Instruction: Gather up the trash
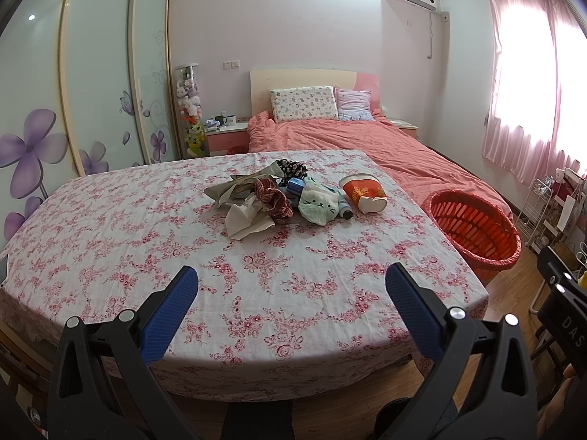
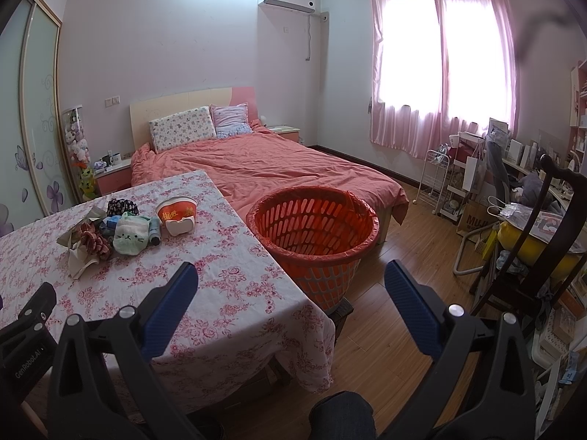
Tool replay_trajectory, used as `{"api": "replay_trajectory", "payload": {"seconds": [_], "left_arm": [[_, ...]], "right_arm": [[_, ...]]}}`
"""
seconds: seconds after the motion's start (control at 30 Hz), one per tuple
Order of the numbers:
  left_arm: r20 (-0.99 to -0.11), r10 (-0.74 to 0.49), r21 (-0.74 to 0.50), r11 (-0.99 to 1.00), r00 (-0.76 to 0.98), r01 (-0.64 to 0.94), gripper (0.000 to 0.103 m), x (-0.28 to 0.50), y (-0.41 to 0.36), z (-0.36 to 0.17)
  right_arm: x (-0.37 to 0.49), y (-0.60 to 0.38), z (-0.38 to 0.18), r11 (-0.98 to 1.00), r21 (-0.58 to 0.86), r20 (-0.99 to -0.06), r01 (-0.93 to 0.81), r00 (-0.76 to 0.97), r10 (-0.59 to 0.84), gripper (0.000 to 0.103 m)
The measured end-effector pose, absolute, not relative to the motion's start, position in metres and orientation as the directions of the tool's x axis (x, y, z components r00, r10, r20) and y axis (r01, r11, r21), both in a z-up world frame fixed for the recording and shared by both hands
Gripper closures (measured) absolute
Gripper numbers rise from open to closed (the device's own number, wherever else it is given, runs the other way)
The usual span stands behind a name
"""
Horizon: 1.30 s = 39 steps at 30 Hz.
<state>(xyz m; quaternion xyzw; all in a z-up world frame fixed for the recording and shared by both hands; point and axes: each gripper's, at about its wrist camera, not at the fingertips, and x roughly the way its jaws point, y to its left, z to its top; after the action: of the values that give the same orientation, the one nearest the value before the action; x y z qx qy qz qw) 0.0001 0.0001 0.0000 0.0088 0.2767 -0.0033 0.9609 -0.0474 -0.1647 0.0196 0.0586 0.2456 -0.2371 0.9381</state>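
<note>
Left tool & right tool both spread wide, nothing held, above near desk edge. Trash pile mid-desk w/ red paper bowl at its right. Orange basket on floor just beside desk's right side; bed beyond.

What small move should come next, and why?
Probably reach the left gripper forward to the crumpled paper: both jaws stand open and empty, the pile lies untouched mid-table, and the orange basket waits off the table's right edge.
</note>
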Motion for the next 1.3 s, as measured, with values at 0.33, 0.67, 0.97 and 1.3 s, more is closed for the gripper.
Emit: {"api": "replay_trajectory", "payload": {"seconds": [0.33, 0.67, 0.97, 1.3], "left_arm": [[-0.532, -0.001, 0.016, 1.000, 0.847, 0.011, 0.002, 0.000, 0.000, 0.000], [-0.539, -0.001, 0.013, 1.000, 0.842, 0.010, 0.002, 0.001, 0.001, -0.001], [-0.560, 0.023, 0.000, 1.000, 0.828, -0.028, 0.002, 0.018, 0.011, -0.008], [-0.593, 0.093, -0.007, 0.993, 0.800, -0.121, 0.002, 0.064, 0.060, -0.026]], "right_arm": [[-0.047, -0.165, 0.019, 0.881, -0.007, -0.490, 0.474, 0.766, -0.416, 0.004], [-0.044, -0.164, 0.018, 0.880, -0.008, -0.494, 0.475, 0.763, -0.416, 0.004], [-0.030, -0.167, 0.013, 0.883, 0.001, -0.494, 0.468, 0.768, -0.407, 0.004], [0.029, -0.174, -0.005, 0.911, 0.060, -0.520, 0.409, 0.792, -0.321, 0.004]]}}
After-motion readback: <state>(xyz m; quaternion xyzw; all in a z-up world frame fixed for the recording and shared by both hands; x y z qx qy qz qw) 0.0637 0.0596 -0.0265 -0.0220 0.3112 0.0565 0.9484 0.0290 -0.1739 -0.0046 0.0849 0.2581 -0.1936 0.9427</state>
